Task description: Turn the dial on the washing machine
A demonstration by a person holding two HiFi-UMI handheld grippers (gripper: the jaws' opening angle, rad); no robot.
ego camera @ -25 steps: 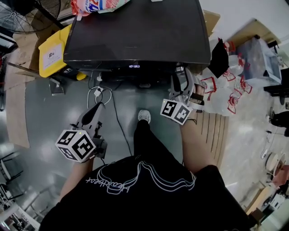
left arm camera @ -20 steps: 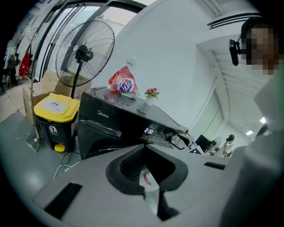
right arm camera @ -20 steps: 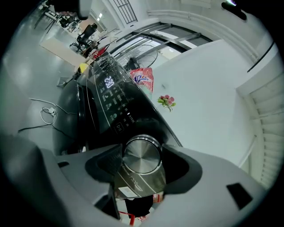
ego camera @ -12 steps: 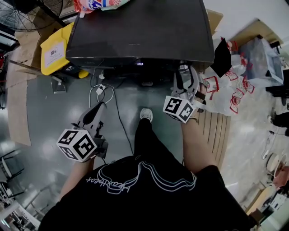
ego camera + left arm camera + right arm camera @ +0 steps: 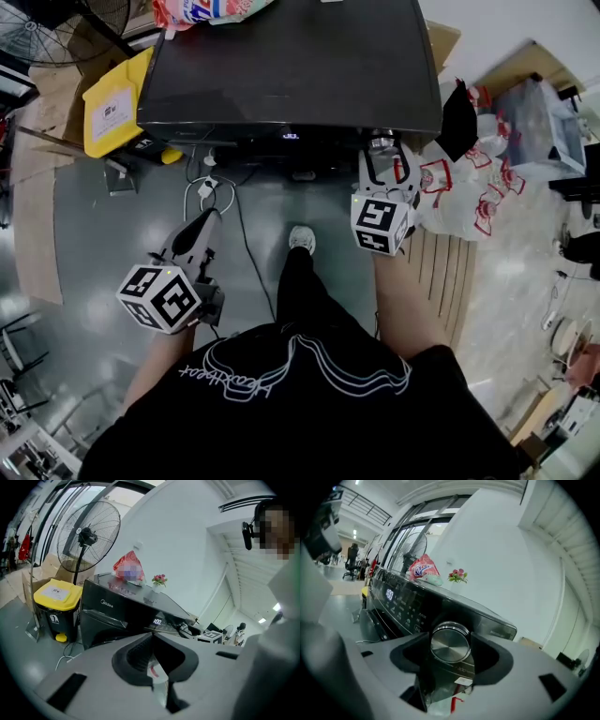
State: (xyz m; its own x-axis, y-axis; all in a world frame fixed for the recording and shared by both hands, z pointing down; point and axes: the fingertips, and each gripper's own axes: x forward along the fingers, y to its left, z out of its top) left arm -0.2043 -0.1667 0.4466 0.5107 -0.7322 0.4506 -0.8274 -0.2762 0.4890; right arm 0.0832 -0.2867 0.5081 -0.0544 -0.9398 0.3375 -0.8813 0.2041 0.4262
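One claw matters here: the right claw is closed on the round metal dial, with a pad against each side of its rim. The dial sits at the right end of the front panel of the washing machine, straight ahead of that claw. Its axis points out along the claw's own line, so I judge the turn calls for a roll of the wrist, not a push. The left claw hangs shut and empty, nearer the person and well left of the dial. Grey floor lies below, with a white cable trailing on it. At the machine's left stands a yellow bin.
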